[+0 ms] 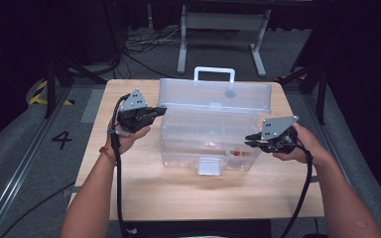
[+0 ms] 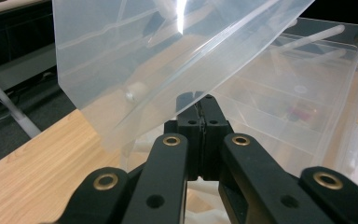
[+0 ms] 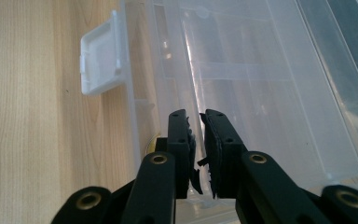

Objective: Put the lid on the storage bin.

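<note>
A clear plastic storage box [image 1: 178,148] stands on the wooden table [image 1: 178,193] with its lid [image 1: 216,91] raised. My left gripper [image 1: 161,110] is at the lid's left edge. In the left gripper view its jaws are together at the tips [image 2: 201,100], pinching the lid's rim [image 2: 144,56]. My right gripper [image 1: 250,140] is at the box's right end. In the right gripper view its jaws [image 3: 196,116] reach over the box's inner compartments with a narrow gap, and nothing clearly shows between them. Small red and yellow items [image 1: 238,153] lie inside near the front right.
The box has a white latch [image 1: 209,166] at its front, seen beside the jaws [image 3: 100,60], and a white carry handle [image 1: 214,73] behind the lid. Bare table lies in front of the box and at its left. A metal stand [image 1: 223,29] and cables are on the floor beyond.
</note>
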`<state>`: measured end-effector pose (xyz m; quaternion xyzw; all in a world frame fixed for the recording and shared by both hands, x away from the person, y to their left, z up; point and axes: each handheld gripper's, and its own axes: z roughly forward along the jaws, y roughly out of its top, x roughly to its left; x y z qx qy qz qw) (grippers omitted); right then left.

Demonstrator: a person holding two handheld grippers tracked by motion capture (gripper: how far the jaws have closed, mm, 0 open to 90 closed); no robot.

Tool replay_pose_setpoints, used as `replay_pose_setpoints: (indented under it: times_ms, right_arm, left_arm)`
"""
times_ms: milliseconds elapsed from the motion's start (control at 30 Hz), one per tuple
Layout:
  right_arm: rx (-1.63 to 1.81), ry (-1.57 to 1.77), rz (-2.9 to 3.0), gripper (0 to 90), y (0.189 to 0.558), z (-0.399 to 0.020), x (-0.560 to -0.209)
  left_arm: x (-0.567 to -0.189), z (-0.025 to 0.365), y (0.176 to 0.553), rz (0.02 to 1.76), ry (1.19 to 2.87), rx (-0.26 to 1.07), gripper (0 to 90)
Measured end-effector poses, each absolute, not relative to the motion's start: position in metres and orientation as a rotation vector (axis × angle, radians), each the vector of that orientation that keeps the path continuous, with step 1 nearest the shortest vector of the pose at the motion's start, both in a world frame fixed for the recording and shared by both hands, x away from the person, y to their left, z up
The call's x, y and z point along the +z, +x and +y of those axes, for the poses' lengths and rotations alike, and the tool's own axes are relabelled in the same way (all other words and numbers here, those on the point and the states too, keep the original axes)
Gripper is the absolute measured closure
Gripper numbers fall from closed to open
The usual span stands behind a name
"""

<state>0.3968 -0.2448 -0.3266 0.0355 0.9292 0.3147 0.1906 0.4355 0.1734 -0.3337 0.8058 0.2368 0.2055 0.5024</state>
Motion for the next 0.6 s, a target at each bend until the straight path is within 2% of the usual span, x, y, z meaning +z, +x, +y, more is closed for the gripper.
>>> replay_pose_setpoints:
  times_ms: [600]
  right_arm:
    - [0.898,0.141,2.587,81.0,0.390,-0.258,-0.333]
  left_arm:
    - [-0.339,0.174,0.429,0.561,1.980,0.491,89.9]
